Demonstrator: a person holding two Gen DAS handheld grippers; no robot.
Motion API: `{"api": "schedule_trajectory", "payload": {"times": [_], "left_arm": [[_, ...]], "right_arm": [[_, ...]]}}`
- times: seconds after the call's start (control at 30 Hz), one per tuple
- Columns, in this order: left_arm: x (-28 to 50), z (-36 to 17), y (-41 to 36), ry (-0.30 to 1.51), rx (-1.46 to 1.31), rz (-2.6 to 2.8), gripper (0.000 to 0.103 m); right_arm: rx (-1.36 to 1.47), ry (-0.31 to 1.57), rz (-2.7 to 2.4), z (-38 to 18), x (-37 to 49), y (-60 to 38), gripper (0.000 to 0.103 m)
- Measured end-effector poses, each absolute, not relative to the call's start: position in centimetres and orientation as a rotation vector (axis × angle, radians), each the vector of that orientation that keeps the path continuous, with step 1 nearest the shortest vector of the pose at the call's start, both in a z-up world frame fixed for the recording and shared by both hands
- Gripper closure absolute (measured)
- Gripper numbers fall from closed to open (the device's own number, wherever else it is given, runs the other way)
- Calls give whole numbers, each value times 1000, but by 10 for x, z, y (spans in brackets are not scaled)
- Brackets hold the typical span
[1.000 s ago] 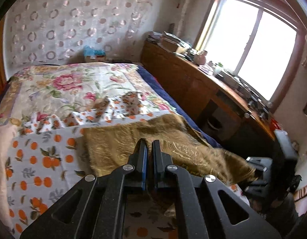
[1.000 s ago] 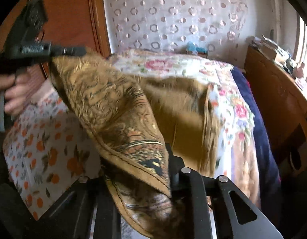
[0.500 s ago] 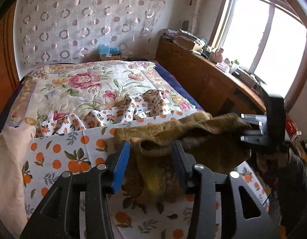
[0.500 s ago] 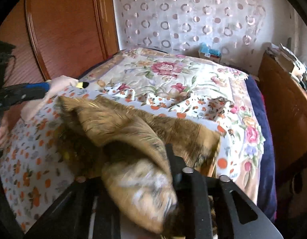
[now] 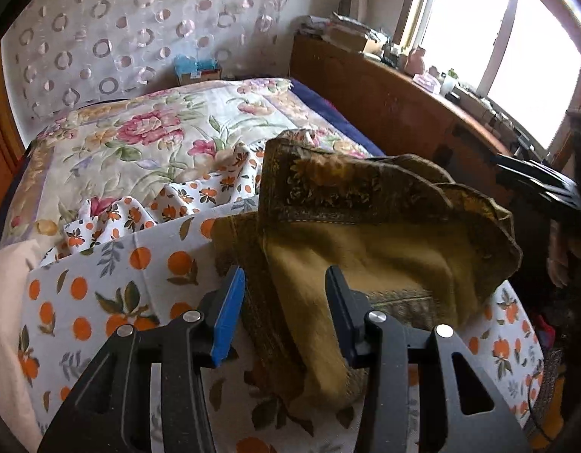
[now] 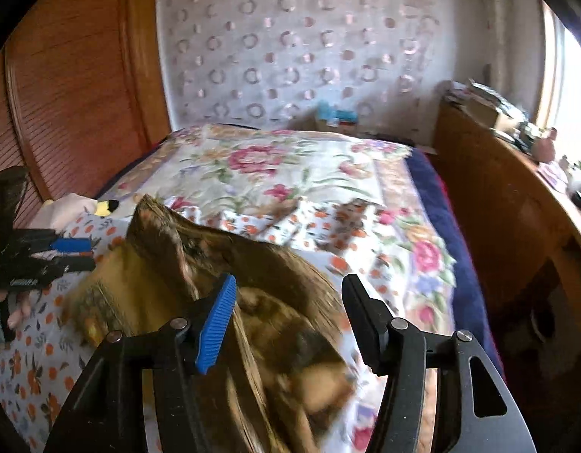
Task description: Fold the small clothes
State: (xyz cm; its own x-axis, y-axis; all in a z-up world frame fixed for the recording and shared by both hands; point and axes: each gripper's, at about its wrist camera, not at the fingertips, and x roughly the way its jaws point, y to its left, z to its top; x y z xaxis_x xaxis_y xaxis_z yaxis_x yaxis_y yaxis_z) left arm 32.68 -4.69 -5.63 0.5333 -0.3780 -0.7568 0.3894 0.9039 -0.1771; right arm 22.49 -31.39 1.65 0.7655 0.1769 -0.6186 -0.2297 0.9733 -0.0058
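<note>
One bed [image 5: 147, 143] fills most of both views, covered with a flowered quilt [image 6: 290, 173] and, nearer the cameras, a white sheet [image 5: 102, 275] printed with oranges. Behind the bed hangs a curtain [image 5: 120, 30] with ring patterns, a window [image 5: 517, 56] shines at the right side, and a long wooden cabinet [image 5: 396, 102] stands under it with many small things on top. A wooden door [image 6: 75, 83] is at the left of the bed. A small box [image 5: 198, 71] with something blue inside sits at the far end of the bed; what it holds I cannot tell. The cloth [image 5: 366, 234], mustard brown with a patterned border, lies loosely folded on the orange sheet, its long side running from left to right across the bed in the left wrist view. The left gripper [image 5: 285, 302] has its jaws apart, with the cloth edge lying between them. The right gripper [image 6: 288, 317] also has its jaws wide apart over the cloth, which is blurred there.
</note>
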Motion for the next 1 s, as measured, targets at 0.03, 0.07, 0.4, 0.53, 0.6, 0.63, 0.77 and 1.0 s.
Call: {"api": "schedule_trajectory", "payload": {"times": [0.03, 0.07, 0.4, 0.53, 0.6, 0.63, 0.77, 1.0], "left_arm": [[330, -60, -48, 909, 18, -459, 58], [332, -62, -50, 915, 23, -458, 58], [343, -79, -56, 950, 28, -443, 58], [343, -80, -58, 947, 20, -472, 71], [340, -79, -59, 948, -2, -506, 92], [336, -75, -61, 930, 12, -512, 95], [312, -53, -51, 840, -21, -503, 98], [286, -49, -23, 822, -102, -417, 98]], "right_arm": [[-72, 664, 228, 17, 216, -313, 43], [-58, 672, 239, 16, 205, -312, 43], [-38, 774, 297, -4, 167, -302, 51], [-68, 808, 285, -7, 170, -307, 60], [-69, 814, 278, -8, 176, -310, 84], [-61, 803, 282, -6, 178, -312, 92], [-8, 719, 296, 5, 178, -320, 98], [41, 625, 306, 19, 191, -322, 99]]}}
